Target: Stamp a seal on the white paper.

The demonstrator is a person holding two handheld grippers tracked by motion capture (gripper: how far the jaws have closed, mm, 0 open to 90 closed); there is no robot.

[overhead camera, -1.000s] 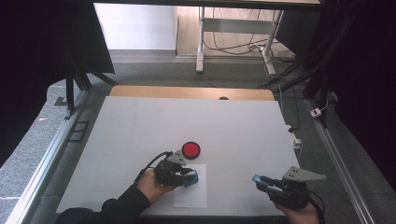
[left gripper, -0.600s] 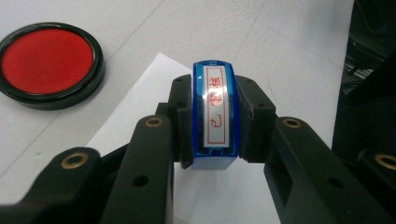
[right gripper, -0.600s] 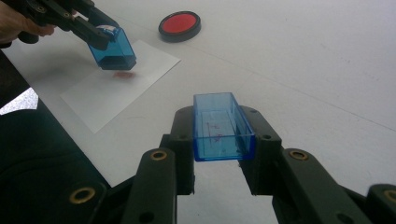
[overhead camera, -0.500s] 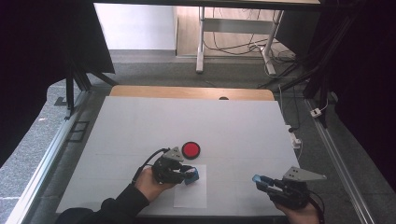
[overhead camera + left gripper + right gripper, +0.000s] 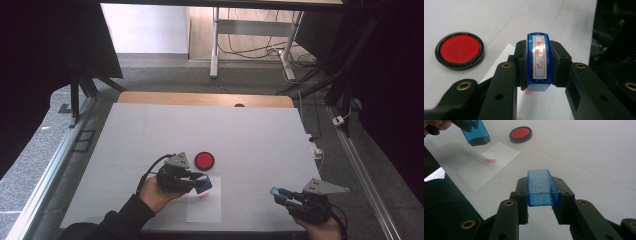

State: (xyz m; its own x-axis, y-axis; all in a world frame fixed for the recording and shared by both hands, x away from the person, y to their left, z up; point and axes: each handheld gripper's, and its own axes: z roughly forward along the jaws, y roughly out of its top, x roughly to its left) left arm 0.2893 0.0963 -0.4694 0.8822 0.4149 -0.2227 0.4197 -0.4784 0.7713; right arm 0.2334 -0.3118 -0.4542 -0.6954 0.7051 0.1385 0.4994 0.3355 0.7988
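Near the front edge of the white tabletop [image 5: 150, 130], a white sheet of paper [image 5: 205, 210] lying flat, with a small red stamp mark [image 5: 491, 160] printed on it toward its upper part. Just above that mark, off the paper, a blue stamp [image 5: 539, 62] clamped between the jaws of the left claw [image 5: 201, 182], label side up toward the left gripper view's camera: a white strip with red characters inside a red frame. Held in a hand [image 5: 152, 192] coming in from the bottom of the high view, dark sleeve behind it, grey three-cornered plate on top.

Beside the paper's far corner, a round ink pad [image 5: 204, 160], black rim and red face, uncovered, resting on the tabletop just beyond the left claw and apart from the stamp.

Well to the right, close to the front edge, the right claw [image 5: 280, 194] closed on a clear blue cap [image 5: 542, 187], an open rectangular box with its hollow turned up, faint red smears inside. Gripped by its two long sides, jaws narrowed to the cap's width. Raised above or resting on the tabletop: cannot tell. Cap and stamp well apart, the paper between them.
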